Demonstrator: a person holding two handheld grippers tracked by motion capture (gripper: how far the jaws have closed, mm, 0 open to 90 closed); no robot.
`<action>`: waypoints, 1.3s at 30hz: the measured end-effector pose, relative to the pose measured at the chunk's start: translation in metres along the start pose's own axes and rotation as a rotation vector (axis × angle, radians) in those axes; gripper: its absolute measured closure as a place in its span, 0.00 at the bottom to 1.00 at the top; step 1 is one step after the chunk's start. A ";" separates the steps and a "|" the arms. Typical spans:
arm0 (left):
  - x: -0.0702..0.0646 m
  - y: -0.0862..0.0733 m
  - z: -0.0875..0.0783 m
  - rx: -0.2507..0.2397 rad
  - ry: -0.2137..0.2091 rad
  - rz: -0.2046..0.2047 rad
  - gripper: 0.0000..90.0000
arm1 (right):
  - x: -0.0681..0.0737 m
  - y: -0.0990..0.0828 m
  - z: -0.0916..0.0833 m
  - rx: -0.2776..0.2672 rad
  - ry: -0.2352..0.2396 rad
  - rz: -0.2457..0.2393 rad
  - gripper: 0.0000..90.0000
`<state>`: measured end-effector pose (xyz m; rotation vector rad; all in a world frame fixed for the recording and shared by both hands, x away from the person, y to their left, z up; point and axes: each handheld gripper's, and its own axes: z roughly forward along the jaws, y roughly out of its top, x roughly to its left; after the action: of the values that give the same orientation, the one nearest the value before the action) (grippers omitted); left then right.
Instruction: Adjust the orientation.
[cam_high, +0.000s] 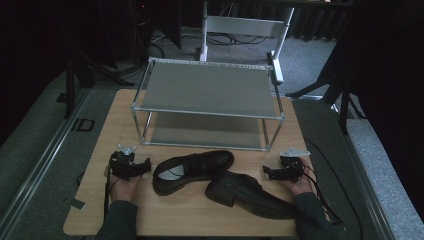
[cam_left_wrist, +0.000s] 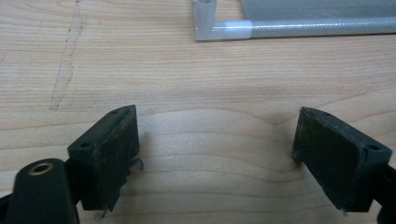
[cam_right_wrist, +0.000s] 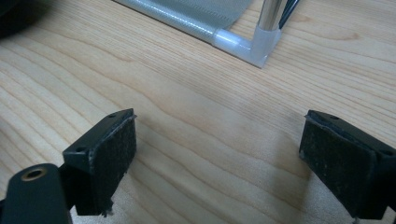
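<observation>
Two black shoes (cam_high: 220, 182) near table's front edge (cam_high: 185, 232), between spread left claw (cam_high: 142, 167) and spread right claw (cam_high: 270, 172), bare wood around.

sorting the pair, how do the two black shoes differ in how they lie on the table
The left shoe sits upright with its opening and light insole showing; the right shoe is tipped over, no opening visible. The left shoe lies nearer the rack; the right shoe lies nearer the table's front edge. Both are black, glossy dress shoes.

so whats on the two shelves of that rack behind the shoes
Nothing shows on the rack's top shelf. The visible part of the lower shelf looks bare, but its back is covered by the top shelf.
</observation>
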<state>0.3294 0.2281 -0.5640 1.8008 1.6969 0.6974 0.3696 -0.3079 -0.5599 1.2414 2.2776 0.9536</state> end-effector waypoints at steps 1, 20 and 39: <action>0.001 0.000 0.000 0.003 -0.006 0.007 0.17 | 0.000 0.000 0.000 0.000 0.000 0.000 0.12; 0.000 0.028 -0.058 -0.104 -0.267 0.112 0.60 | 0.000 0.000 0.000 0.000 0.000 0.001 0.12; -0.061 0.047 -0.066 -0.037 -0.487 0.399 0.73 | 0.000 0.000 0.000 0.000 0.000 0.002 0.12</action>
<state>0.3123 0.1687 -0.4838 2.0952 1.0160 0.3907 0.3695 -0.3079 -0.5599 1.2435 2.2764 0.9546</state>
